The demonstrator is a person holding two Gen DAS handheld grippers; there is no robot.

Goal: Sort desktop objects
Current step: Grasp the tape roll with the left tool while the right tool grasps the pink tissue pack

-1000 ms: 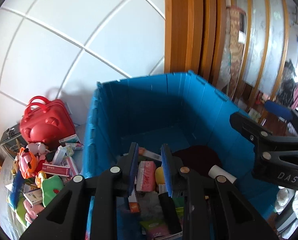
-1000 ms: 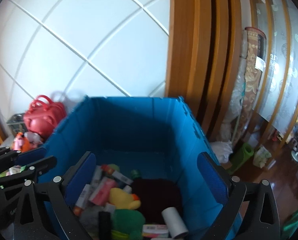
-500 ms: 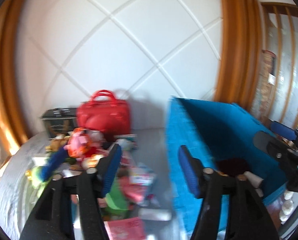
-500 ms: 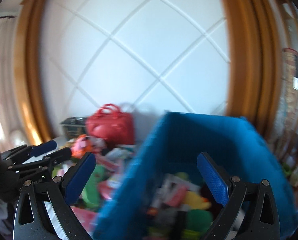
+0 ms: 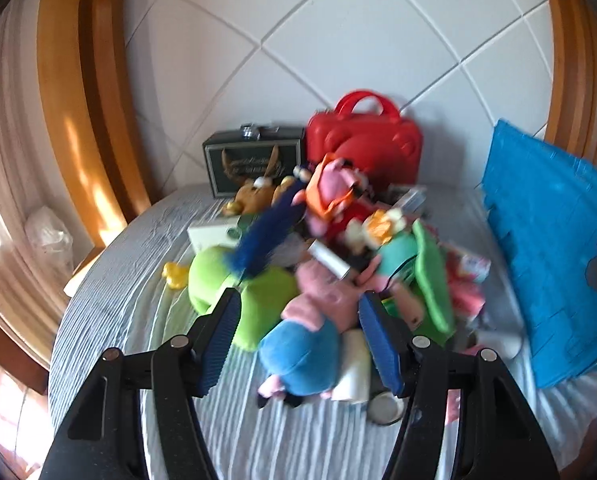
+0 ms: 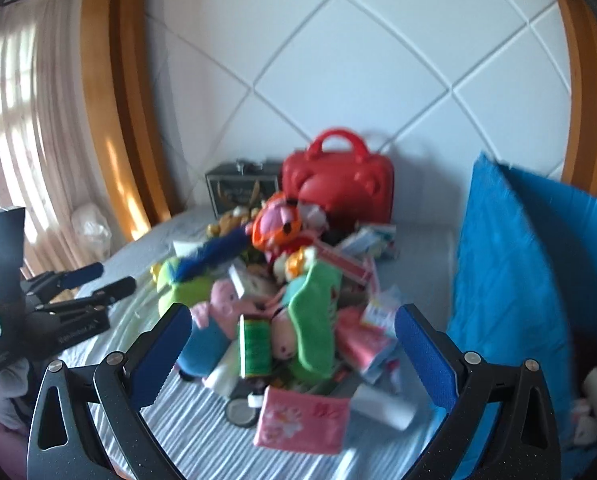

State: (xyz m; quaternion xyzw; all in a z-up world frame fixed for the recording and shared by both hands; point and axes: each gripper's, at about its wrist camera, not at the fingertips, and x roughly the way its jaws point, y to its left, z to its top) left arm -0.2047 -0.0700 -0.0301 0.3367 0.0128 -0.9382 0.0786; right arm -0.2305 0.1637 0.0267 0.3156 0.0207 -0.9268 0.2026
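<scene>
Both grippers hang above a striped grey-white cloth (image 5: 130, 304) spread over the table, facing a jumbled heap of toys and small boxes. The left gripper (image 5: 298, 340) has its blue-padded fingers spread apart with nothing between them; framed in the gap lies a pink pig plush in a blue dress (image 5: 310, 320), on its side at the near edge of the heap. Just left of it sits a lime-green plush (image 5: 250, 300), with a dark blue fuzzy toy (image 5: 264, 236) slanting across the top of it. The right gripper (image 6: 294, 344) is opened wider still, also holding nothing, and looks down on a green tin (image 6: 253, 346) standing up among the clutter, a bright green slipper-shaped plush (image 6: 316, 312) leaning beside it, and a pink floral pouch (image 6: 300, 420) flat on the cloth nearest the camera. At the back of the heap an orange-and-pink doll (image 6: 282, 220) sits on top, and behind it — against the white quilted wall — stand a red carry case (image 6: 338, 188) and a dark tin box (image 6: 240, 190) side by side. The blue folding crate (image 6: 514, 280) stands at the right edge of the table, beside the heap; its contents are mostly hidden from here. The shots are blurred, so the smaller boxes cannot be read.
</scene>
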